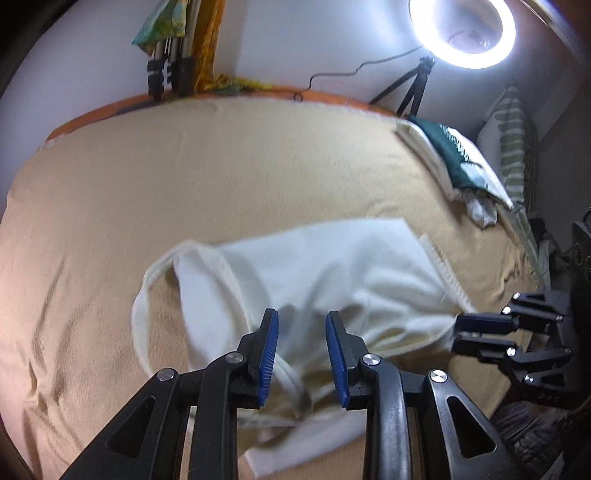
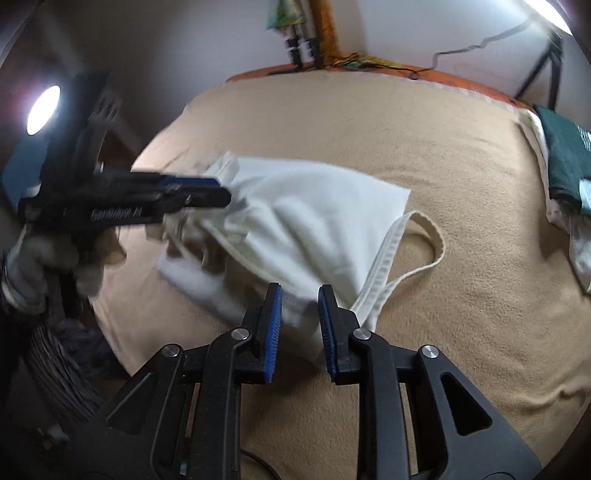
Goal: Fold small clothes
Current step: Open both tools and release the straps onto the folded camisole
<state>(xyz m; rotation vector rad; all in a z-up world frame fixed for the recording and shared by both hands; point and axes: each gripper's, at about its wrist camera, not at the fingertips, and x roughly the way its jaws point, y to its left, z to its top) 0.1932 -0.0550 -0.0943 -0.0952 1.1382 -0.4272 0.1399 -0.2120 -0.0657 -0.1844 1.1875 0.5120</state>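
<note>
The left gripper (image 1: 301, 354) has its 2 blue-padded jaws parted by a moderate gap, nothing pinched between them, poised over the near edge of 1 white garment (image 1: 314, 269). The right gripper (image 2: 300, 328) shows a similar moderate gap over the garment's hem, with cloth seen behind the gap; whether it pinches any cannot be told. The garment, a sleeveless top with 2 shoulder straps, lies rumpled near the middle of the tan blanket (image 1: 184, 177). In the right wrist view the left gripper's side carries white lettering, too blurred to read. At the far right edge sits 1 pile of folded clothes (image 1: 454, 158), a dark green piece with unreadable white print on top. 1 ring light (image 1: 461, 33) glows on a tripod behind.
</note>
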